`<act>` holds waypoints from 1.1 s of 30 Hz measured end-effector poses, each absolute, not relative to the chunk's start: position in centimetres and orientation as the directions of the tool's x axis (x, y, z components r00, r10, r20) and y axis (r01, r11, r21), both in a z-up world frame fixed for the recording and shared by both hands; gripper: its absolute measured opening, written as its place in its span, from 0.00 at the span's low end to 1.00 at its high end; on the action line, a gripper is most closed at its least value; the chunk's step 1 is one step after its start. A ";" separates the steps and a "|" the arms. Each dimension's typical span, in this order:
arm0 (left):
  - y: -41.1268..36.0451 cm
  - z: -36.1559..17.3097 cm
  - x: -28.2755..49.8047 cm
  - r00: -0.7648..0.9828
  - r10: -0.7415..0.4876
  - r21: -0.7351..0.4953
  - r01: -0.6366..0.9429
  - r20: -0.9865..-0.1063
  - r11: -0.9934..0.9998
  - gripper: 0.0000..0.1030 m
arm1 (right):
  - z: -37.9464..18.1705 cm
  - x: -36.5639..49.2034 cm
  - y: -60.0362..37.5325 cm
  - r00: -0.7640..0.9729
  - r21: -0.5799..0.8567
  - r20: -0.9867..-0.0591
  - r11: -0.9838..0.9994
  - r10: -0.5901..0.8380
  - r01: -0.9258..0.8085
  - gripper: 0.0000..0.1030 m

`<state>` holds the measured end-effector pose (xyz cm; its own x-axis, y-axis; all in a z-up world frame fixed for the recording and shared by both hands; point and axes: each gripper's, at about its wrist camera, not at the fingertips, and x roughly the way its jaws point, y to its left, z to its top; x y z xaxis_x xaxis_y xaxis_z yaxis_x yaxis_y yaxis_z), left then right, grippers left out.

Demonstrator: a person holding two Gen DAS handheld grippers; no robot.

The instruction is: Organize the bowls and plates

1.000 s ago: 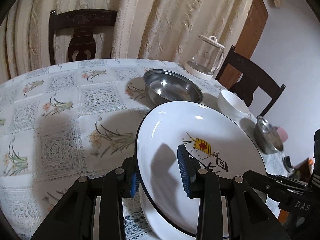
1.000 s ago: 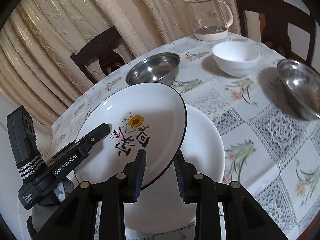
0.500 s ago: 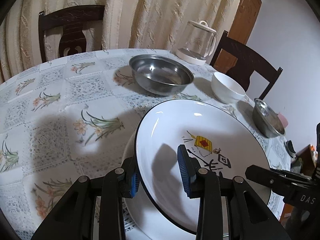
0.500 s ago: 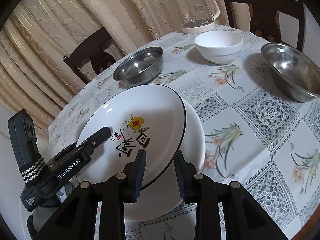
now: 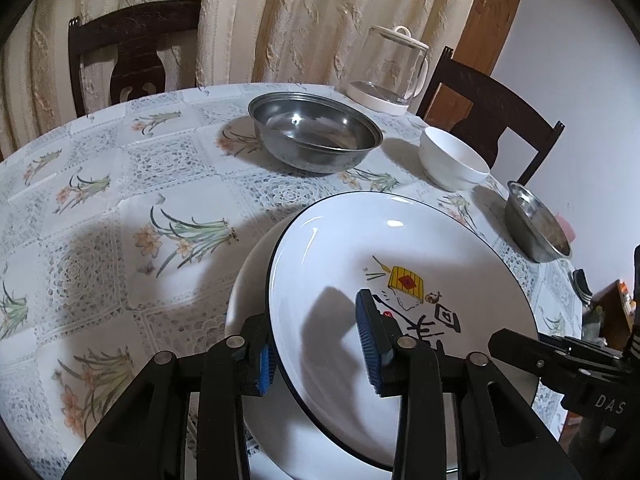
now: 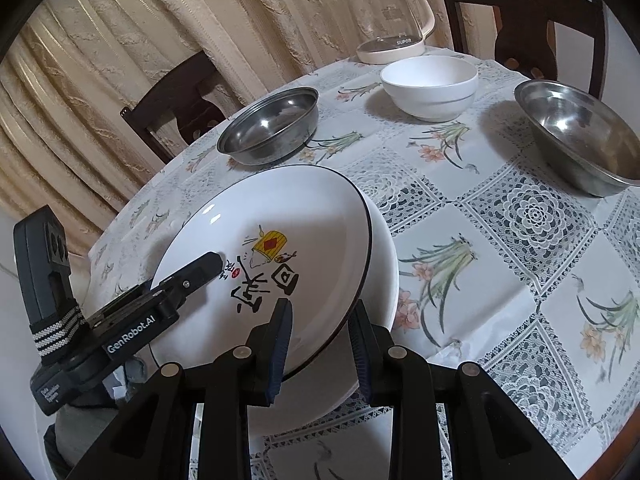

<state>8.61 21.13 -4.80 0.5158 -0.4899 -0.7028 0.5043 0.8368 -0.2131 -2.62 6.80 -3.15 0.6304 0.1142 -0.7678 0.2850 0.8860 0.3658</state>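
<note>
A white plate with a black rim and a painted motif (image 5: 360, 248) (image 6: 288, 208) is held at a tilt by both grippers. My left gripper (image 5: 316, 352) is shut on its near left rim. My right gripper (image 6: 320, 346) is shut on its near right rim. Directly beneath it, a plain white plate (image 5: 250, 288) (image 6: 384, 276) lies on the tablecloth, showing only as a crescent. Each gripper's body also appears in the other's view.
On the round table behind the plates stand a wide steel bowl (image 5: 316, 136) (image 6: 268, 128), a white bowl (image 5: 452, 160) (image 6: 430, 84), a second steel bowl (image 5: 536, 228) (image 6: 576, 136) and a glass kettle (image 5: 392, 72) (image 6: 388, 20). Dark chairs (image 5: 132, 48) ring the table.
The decorated plate has come down and across over the plain plate, so less of the plain plate shows. Both grippers kept their hold.
</note>
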 end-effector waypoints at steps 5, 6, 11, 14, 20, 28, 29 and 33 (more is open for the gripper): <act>21.1 -4.8 8.4 0.511 -0.493 -0.218 0.506 -0.704 0.835 0.46 | -3.0 -2.8 7.1 0.629 0.355 -0.770 0.890 0.105 0.286 0.30; 21.1 -4.7 8.5 0.511 -0.494 -0.221 0.503 -0.704 0.836 0.46 | -3.0 -2.8 7.1 0.629 0.356 -0.770 0.890 0.107 0.285 0.30; 21.4 -4.5 8.6 0.499 -0.504 -0.247 0.494 -0.705 0.834 0.46 | -3.0 -3.0 7.2 0.631 0.351 -0.769 0.893 0.103 0.281 0.30; 21.4 -4.5 8.6 0.499 -0.504 -0.247 0.494 -0.705 0.834 0.46 | -3.1 -3.0 7.3 0.633 0.348 -0.768 0.895 0.100 0.281 0.30; 21.5 -4.4 8.6 0.498 -0.500 -0.247 0.490 -0.709 0.836 0.46 | -3.1 -2.9 7.3 0.634 0.345 -0.767 0.896 0.098 0.278 0.30; 21.5 -4.4 8.4 0.490 -0.502 -0.251 0.490 -0.712 0.835 0.50 | -3.1 -2.9 7.4 0.634 0.342 -0.767 0.898 0.097 0.277 0.30; 21.5 -4.4 8.4 0.488 -0.503 -0.253 0.491 -0.713 0.834 0.51 | -3.1 -2.9 7.3 0.634 0.342 -0.767 0.898 0.097 0.276 0.30; 21.3 -4.1 8.3 0.469 -0.515 -0.268 0.497 -0.717 0.825 0.58 | -3.1 -2.9 7.3 0.633 0.344 -0.768 0.897 0.099 0.277 0.30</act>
<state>8.32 21.33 -4.15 0.4692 -0.5153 -0.7172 0.4971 0.8253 -0.2677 -2.87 7.32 -3.11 0.6329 0.0989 -0.7679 0.2772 0.8971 0.3441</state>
